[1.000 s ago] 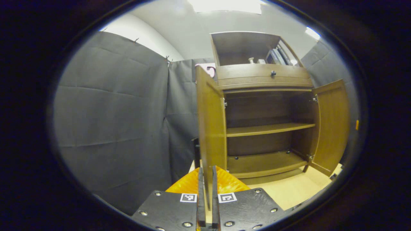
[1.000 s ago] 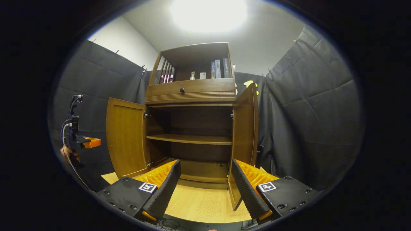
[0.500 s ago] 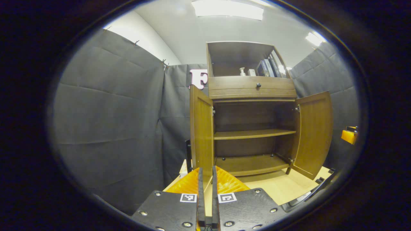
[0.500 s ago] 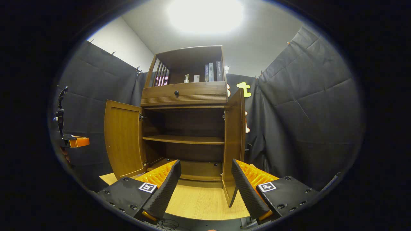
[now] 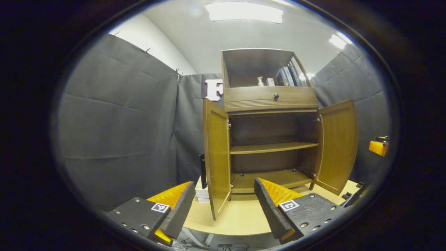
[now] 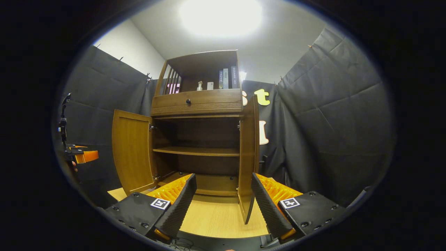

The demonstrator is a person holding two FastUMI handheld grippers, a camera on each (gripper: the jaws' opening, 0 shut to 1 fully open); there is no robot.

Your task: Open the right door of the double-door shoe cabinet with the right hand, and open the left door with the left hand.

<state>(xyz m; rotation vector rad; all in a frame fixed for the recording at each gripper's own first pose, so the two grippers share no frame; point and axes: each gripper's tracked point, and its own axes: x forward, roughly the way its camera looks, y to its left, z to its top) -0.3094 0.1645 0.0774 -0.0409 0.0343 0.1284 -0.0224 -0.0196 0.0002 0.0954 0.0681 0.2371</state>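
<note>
**Both cabinet doors standing open, both grippers spread wide and holding nothing**

One wooden shoe cabinet (image 5: 271, 139) is standing on a pale wood tabletop (image 5: 240, 219), and its two doors are both swinging clear of the opening. In the left gripper view the left door (image 5: 216, 157) is showing almost edge-on, its lower corner hanging between the spread fingers of the left gripper (image 5: 223, 205) without touching either one. The right door (image 5: 338, 146) is angling outward on the far side. In the right gripper view the right door is the one showing edge-on, its bottom edge sitting between the fingers of the right gripper (image 6: 223, 202), again apart from both.

Inside, two flat shelves are lying bare: one middle shelf (image 6: 197, 151) and one bottom board (image 5: 268, 177). Above the opening one drawer (image 6: 197, 101) with one small round dark knob (image 6: 188, 101) and a ribbed lower band is closing the front. Over it, an open niche is holding a few upright books (image 6: 226, 78), one small pump bottle (image 6: 199, 85) and one small pale box.

Each gripper is standing with its jaws far apart, gripping nothing; the inner faces of the fingers are looking ridged. The other gripper (image 6: 82, 155) is hovering well off to the side of the left door in the right gripper view.

Open tabletop is stretching in front of the cabinet. Quilted dark cloth is walling the booth.
</note>
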